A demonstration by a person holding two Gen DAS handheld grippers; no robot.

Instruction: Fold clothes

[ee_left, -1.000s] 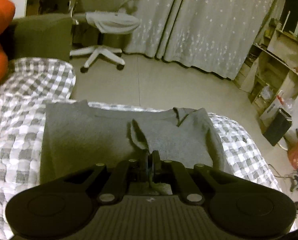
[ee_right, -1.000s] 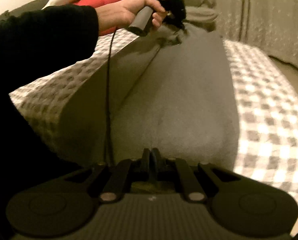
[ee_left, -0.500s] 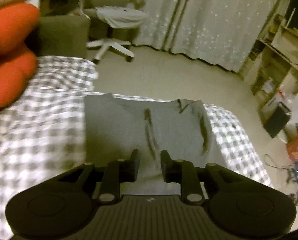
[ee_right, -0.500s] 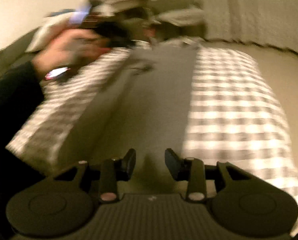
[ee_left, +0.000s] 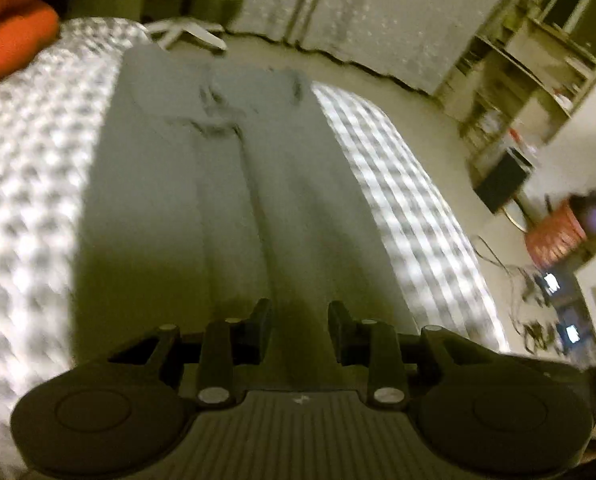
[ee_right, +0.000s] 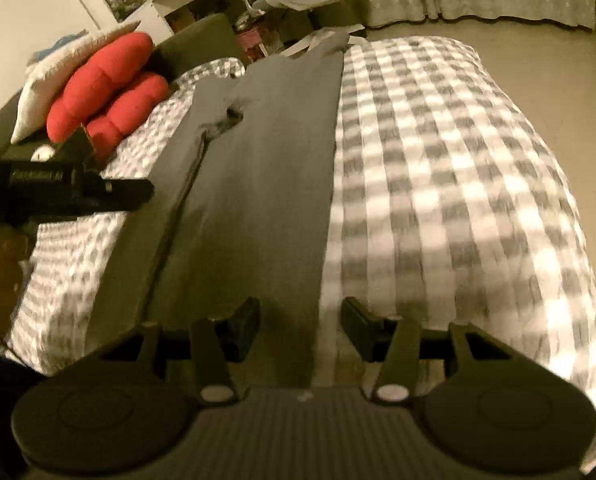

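Opening, both tools hold nothing: the left tool [ee_left: 299, 314] and right tool [ee_right: 299, 322] hang narrowly parted over the shirt's [ee_left: 234, 184] near end. A second ago both were pinched shut, the left on a fold. Now the shirt lies released, a long strip on the checked bed [ee_right: 457, 168], sides folded in; crosswise folding likely follows.

Off to your left on the checked bedspread [ee_right: 437, 168] you have two red cushions [ee_right: 106, 88] lying side by side against a white pillow [ee_right: 58, 76]. Past the foot of the bed, a swivel chair [ee_left: 194, 34] stands before the pale dotted curtains [ee_left: 377, 12]. To your right, open wooden shelves [ee_left: 525, 76] stand along the wall, with an orange basket [ee_left: 553, 236] on the floor nearby.
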